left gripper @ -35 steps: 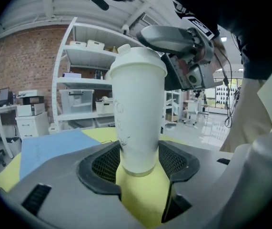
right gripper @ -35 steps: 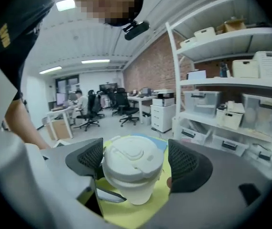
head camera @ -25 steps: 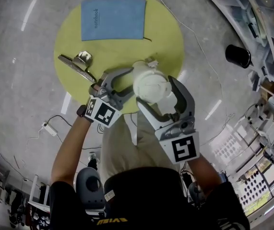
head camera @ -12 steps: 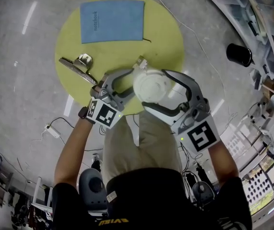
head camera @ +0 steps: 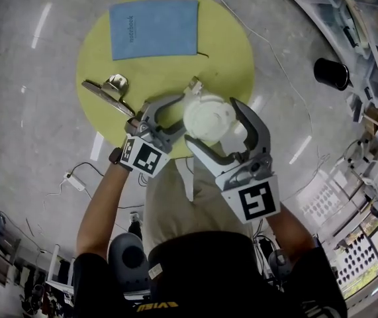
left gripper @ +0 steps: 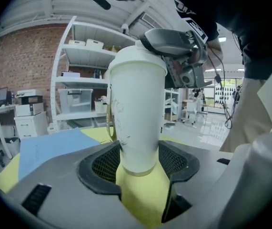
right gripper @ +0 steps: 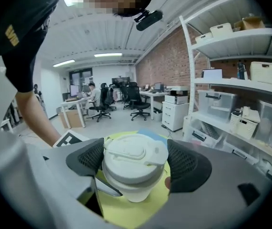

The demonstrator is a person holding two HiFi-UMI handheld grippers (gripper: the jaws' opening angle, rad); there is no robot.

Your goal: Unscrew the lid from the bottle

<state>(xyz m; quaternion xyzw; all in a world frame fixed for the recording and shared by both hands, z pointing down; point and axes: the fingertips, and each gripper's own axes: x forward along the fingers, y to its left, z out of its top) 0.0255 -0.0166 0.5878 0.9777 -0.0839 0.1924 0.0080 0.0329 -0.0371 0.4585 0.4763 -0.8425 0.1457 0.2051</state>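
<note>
Right gripper view shows the white lid (right gripper: pixel 133 151) between the right gripper's (right gripper: pixel 136 162) jaws, which have just been opening and stand slightly off it; the bottle (left gripper: pixel 136 118) is upright over the yellow table's (head camera: pixel 232 52) near edge, clamped low by the left gripper (left gripper: pixel 138 162); the right gripper should probably re-close squarely on the rim before twisting.

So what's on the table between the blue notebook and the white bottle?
Mostly bare yellow table, as the head view shows. Only a thin dark strand sticks out from the notebook corner, well short of the bottle.
</note>
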